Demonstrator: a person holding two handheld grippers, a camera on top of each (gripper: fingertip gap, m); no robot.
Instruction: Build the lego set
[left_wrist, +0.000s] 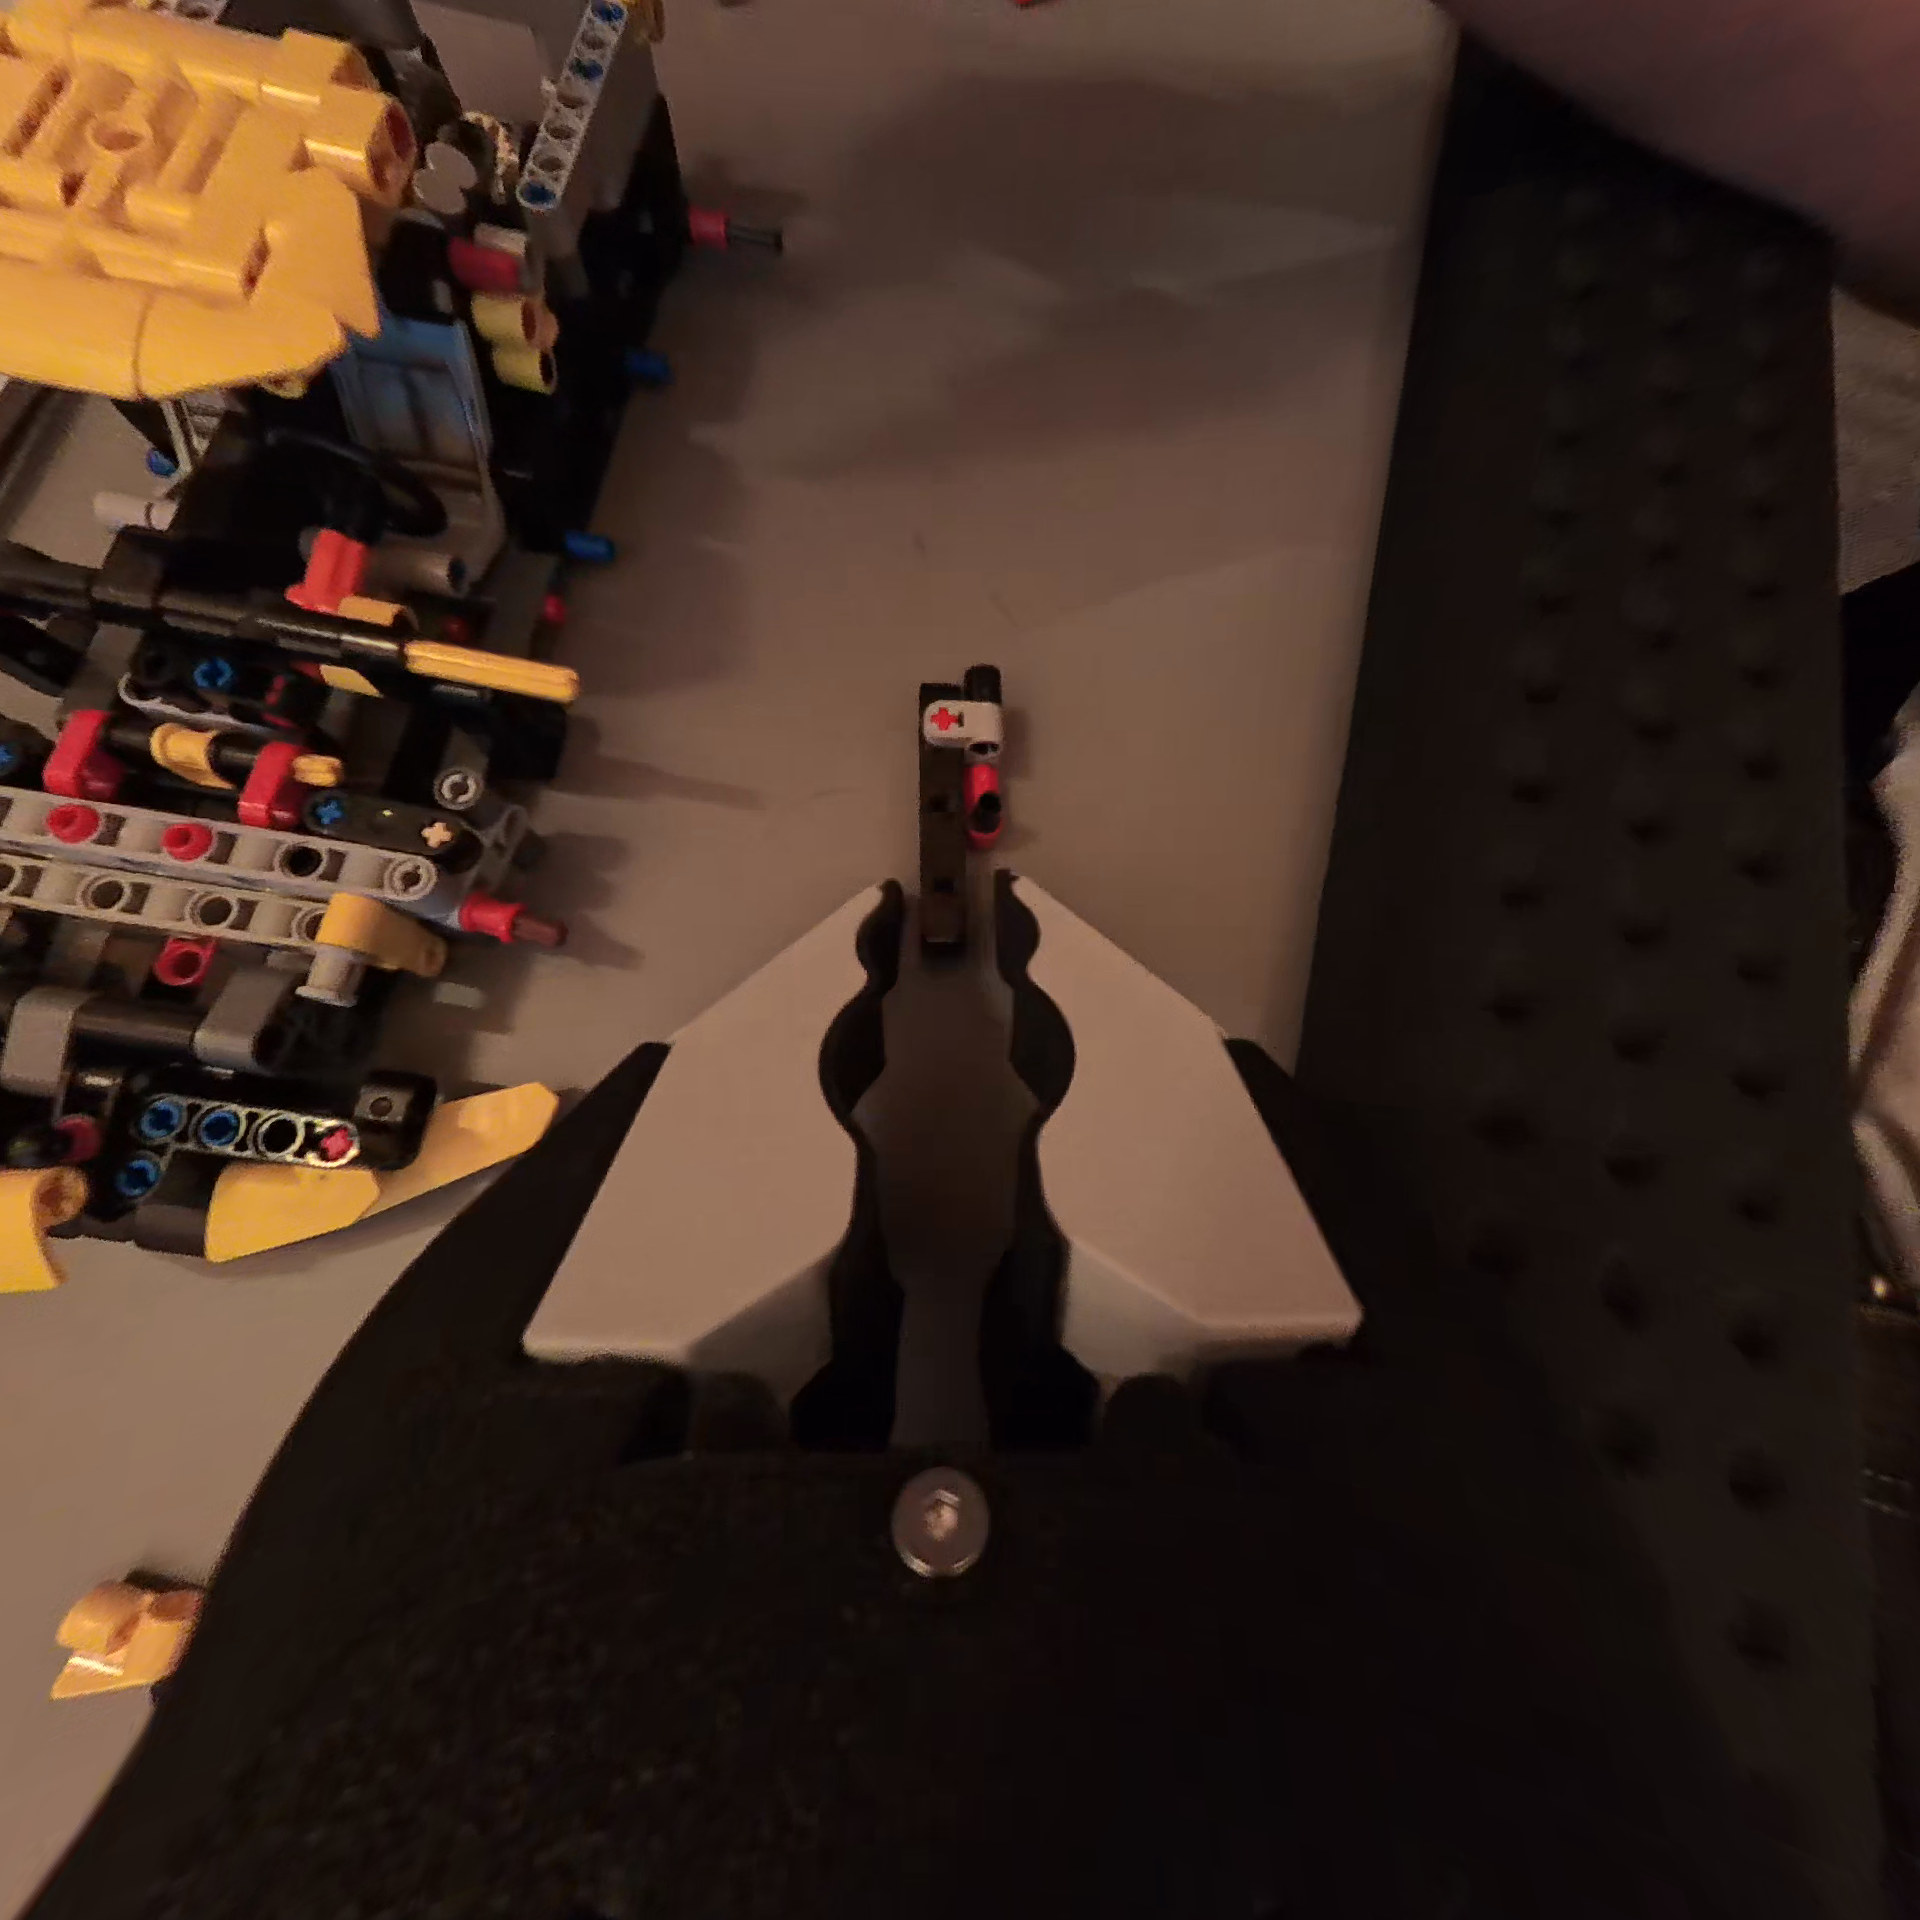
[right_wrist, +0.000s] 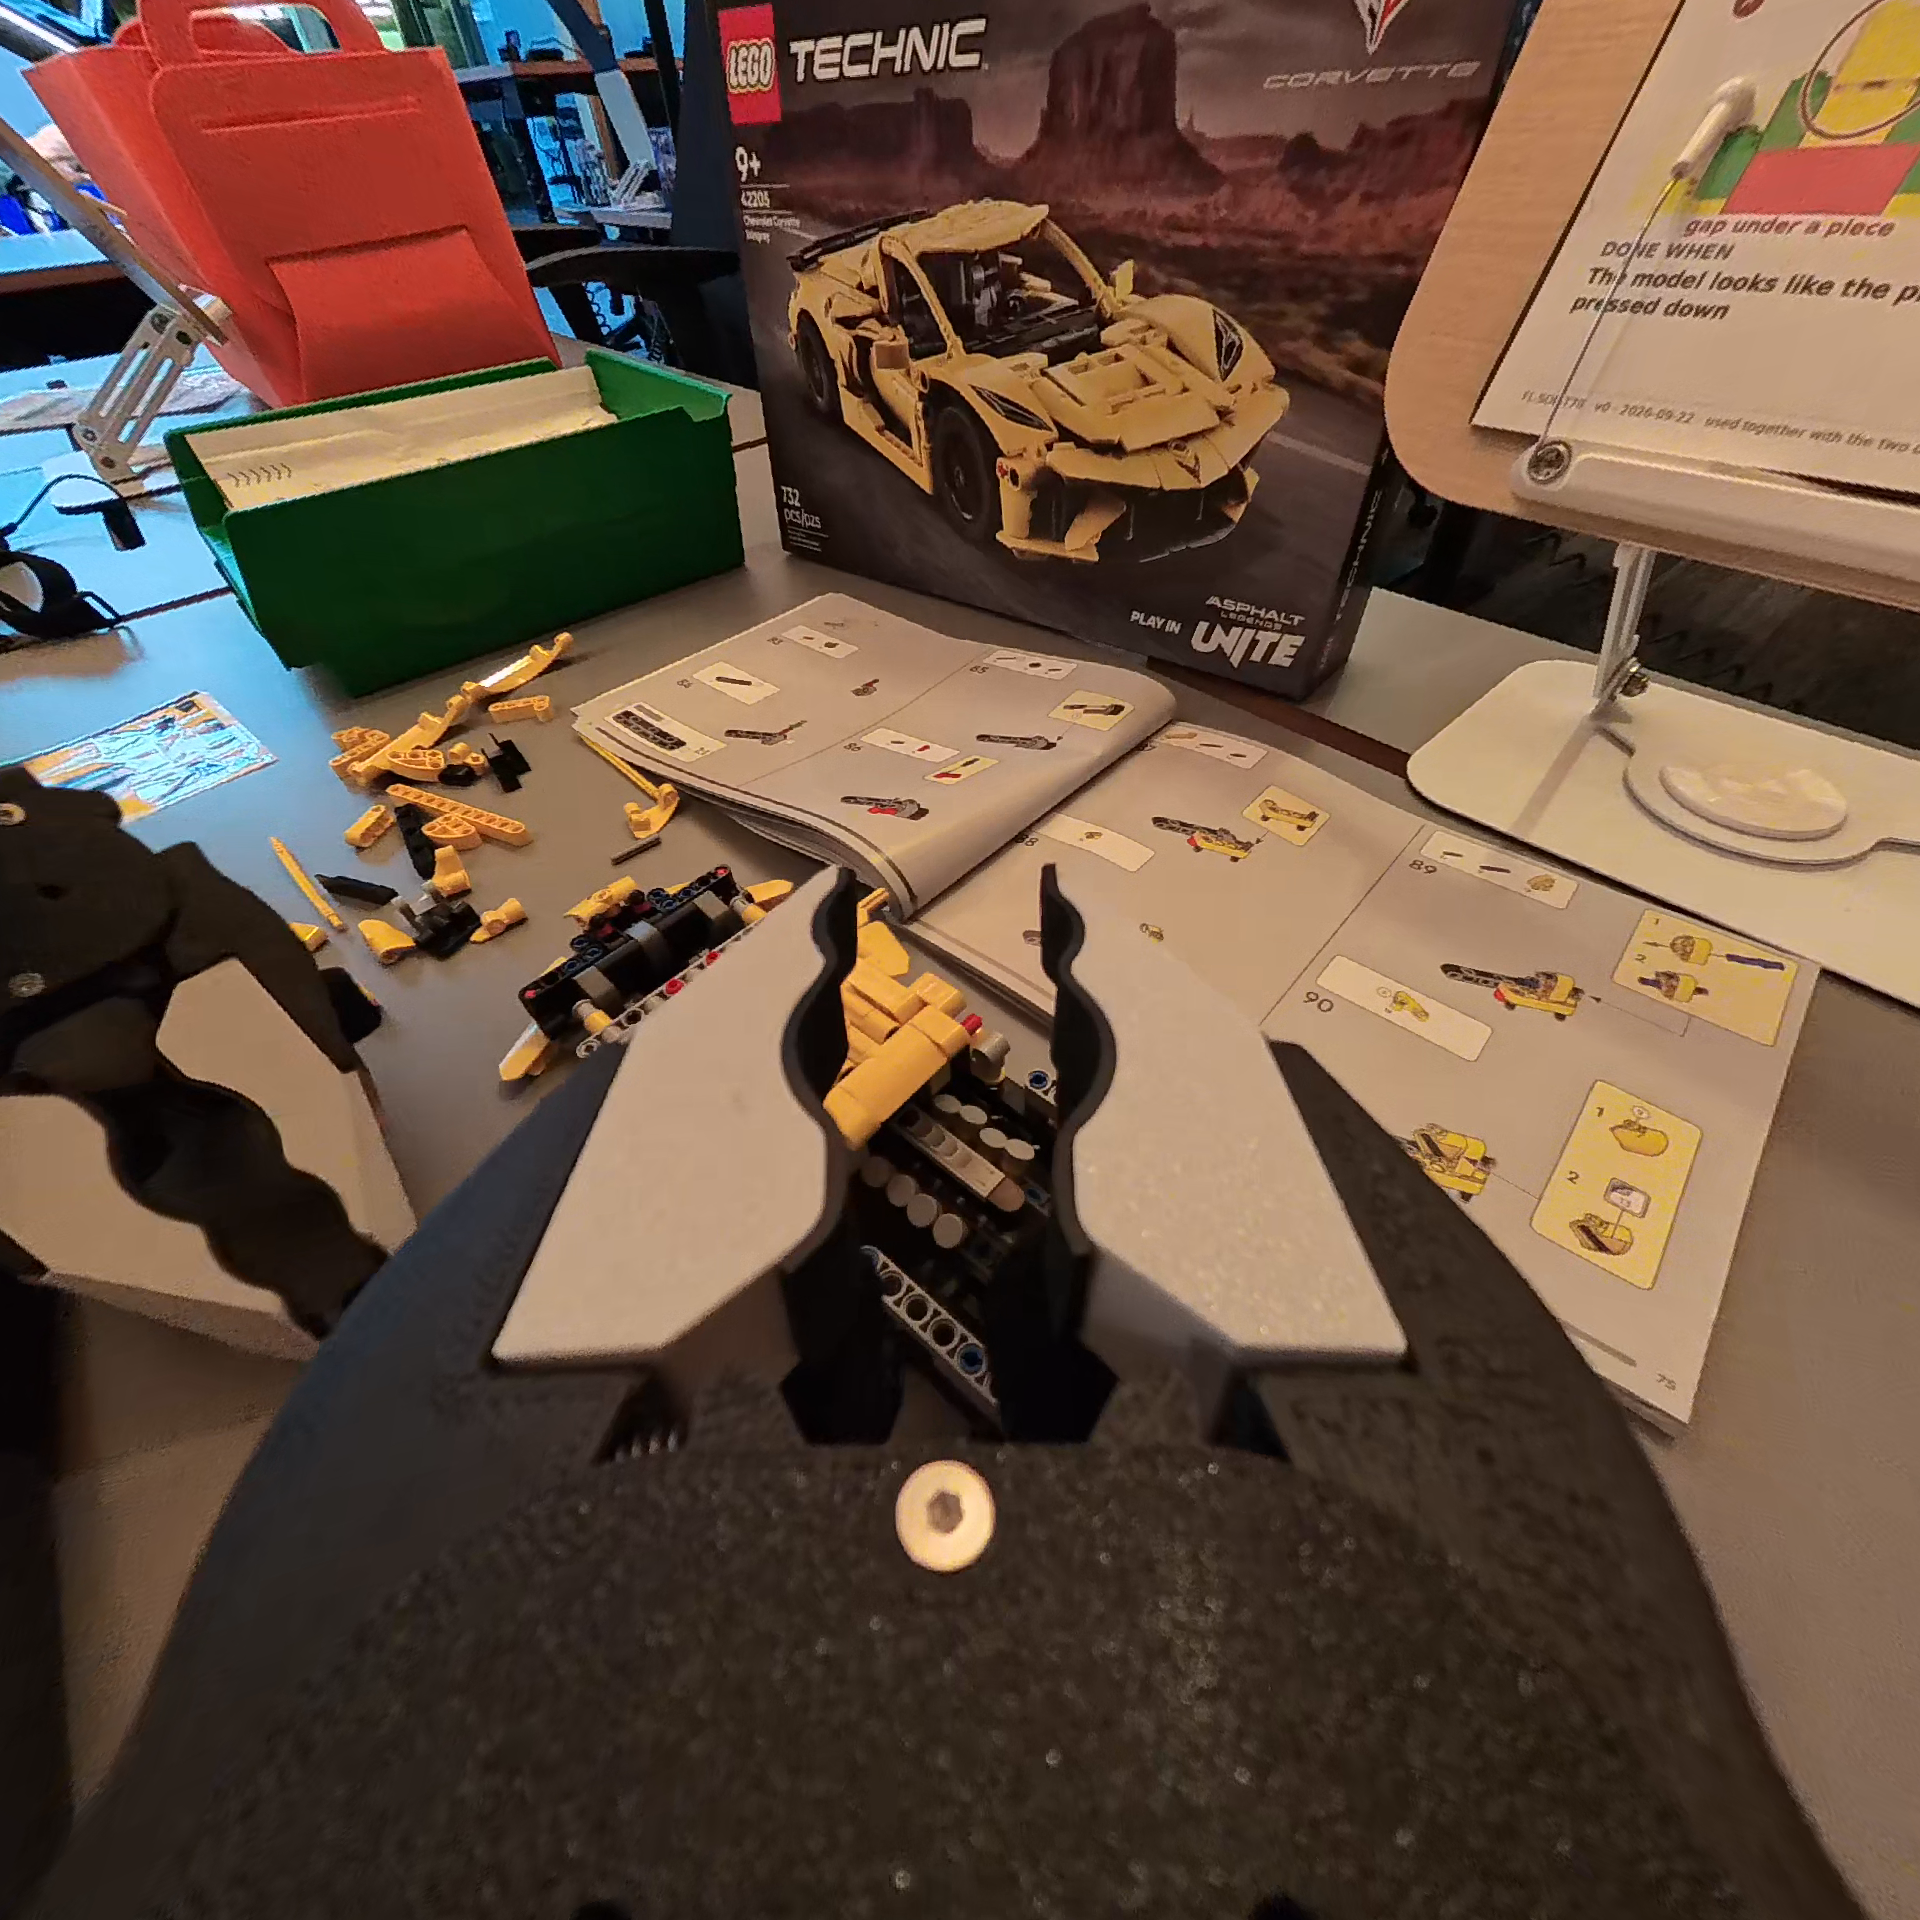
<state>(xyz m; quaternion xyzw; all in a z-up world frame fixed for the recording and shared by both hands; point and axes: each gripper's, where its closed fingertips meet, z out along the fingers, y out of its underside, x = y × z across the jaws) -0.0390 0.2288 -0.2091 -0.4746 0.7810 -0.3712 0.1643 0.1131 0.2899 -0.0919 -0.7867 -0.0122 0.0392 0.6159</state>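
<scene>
- I see a grey worktop (right_wrist: 499, 997); along its far side stand a green bin (right_wrist: 468, 520), an orange bag (right_wrist: 301, 197), the set's box (right_wrist: 1081, 332) and a white stand (right_wrist: 1621, 769) holding a printed sheet.
- An open instruction booklet (right_wrist: 1299, 935) lies flat on the worktop, with loose yellow and black pieces (right_wrist: 436, 810) scattered to its left.
- In the left wrist view, a dark studded mat (left_wrist: 1621, 935) borders the worktop.
- My left gripper (left_wrist: 943, 894) is clamped on a small black beam (left_wrist: 943, 831), which carries white and red connectors at its far end.
- The part-built car (left_wrist: 260, 675), yellow, black and grey, sits on the worktop well apart from that beam.
- My right gripper (right_wrist: 948, 914) has its fingers apart, straddling the part-built car; whether they touch it, I cannot tell.
</scene>
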